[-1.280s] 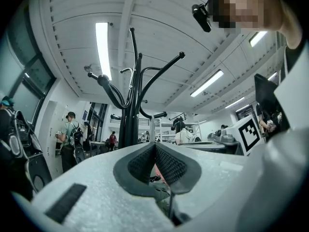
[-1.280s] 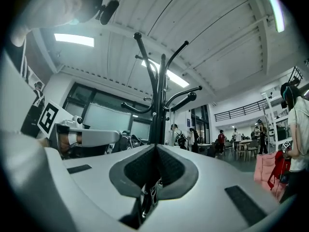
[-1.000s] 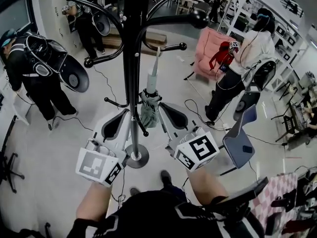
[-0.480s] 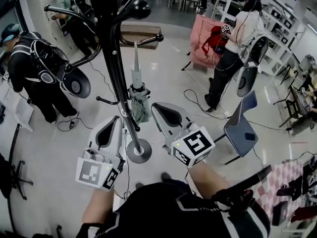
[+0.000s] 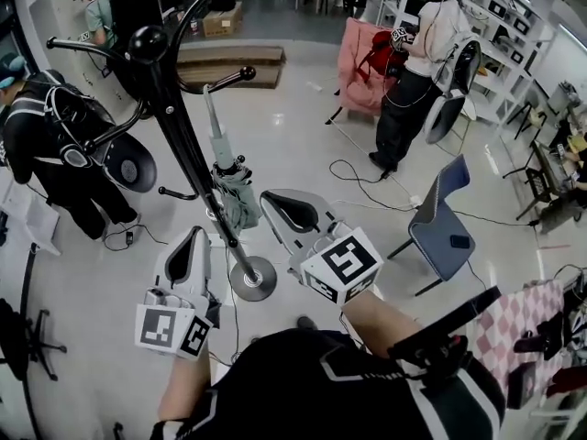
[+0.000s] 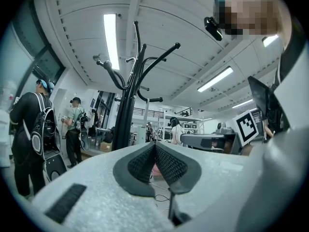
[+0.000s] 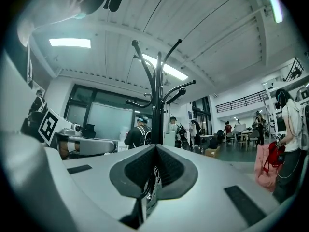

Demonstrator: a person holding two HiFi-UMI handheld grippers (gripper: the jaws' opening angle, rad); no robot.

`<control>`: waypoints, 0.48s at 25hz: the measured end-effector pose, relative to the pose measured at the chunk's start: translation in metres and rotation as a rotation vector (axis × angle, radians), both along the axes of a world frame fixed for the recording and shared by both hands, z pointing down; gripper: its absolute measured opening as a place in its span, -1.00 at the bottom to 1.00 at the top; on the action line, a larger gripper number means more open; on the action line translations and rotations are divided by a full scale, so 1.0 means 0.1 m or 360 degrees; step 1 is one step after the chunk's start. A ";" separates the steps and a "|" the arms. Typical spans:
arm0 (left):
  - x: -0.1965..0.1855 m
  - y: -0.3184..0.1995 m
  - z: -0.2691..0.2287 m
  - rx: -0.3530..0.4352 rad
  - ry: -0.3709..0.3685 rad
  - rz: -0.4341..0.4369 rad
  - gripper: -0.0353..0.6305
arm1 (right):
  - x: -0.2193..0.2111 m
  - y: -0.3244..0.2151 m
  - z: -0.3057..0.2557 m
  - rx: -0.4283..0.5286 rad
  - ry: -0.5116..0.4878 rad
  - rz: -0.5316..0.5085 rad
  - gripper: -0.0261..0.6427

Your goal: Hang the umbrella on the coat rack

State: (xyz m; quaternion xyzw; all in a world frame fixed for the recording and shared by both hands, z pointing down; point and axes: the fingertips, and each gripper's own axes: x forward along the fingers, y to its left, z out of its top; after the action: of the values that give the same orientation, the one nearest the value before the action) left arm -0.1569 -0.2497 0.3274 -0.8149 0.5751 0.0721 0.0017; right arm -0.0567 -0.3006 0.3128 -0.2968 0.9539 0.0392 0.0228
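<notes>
A black coat rack (image 5: 174,117) rises from its round base (image 5: 252,279) in the head view. A folded grey-green umbrella (image 5: 234,195) hangs beside the pole, its thin pale end pointing up along it; what holds it is hidden. My left gripper (image 5: 191,242) is shut and empty, left of the base. My right gripper (image 5: 271,205) is shut and empty too, just right of the umbrella and apart from it. The left gripper view has the coat rack (image 6: 126,115) beyond shut pads (image 6: 165,166). In the right gripper view the coat rack (image 7: 157,100) stands straight ahead.
Two people with backpacks (image 5: 64,145) stand left of the rack, another person (image 5: 415,71) at the far right by a pink seat (image 5: 353,53). A blue chair (image 5: 442,235) stands right. Cables (image 5: 367,186) trail over the floor.
Both grippers have drawn back from the umbrella, which they flanked a second ago. The umbrella stays on the rack. The view has shifted, so the rack now leans left.
</notes>
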 end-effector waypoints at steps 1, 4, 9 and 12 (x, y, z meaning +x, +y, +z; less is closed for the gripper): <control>0.01 0.00 0.00 0.0006 0.0006 -0.0009 -0.86 | 0.02 -0.01 0.00 -0.0004 -0.0003 -0.0005 -0.89; 0.04 0.00 -0.02 0.0040 0.0013 -0.0050 -0.86 | 0.06 -0.01 0.01 -0.0001 -0.0009 -0.0037 -0.90; 0.06 -0.04 -0.02 0.0004 0.0020 -0.0085 -0.86 | 0.08 -0.05 0.00 -0.0022 -0.0009 -0.0029 -0.90; 0.08 -0.05 0.01 -0.0021 0.0019 -0.0105 -0.86 | 0.08 -0.07 -0.01 -0.0014 -0.0003 -0.0045 -0.90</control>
State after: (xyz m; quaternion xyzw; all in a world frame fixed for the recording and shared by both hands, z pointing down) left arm -0.1494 -0.2543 0.3280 -0.7951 0.6021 0.0731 -0.0049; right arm -0.0490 -0.3076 0.3119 -0.2836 0.9581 0.0345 0.0228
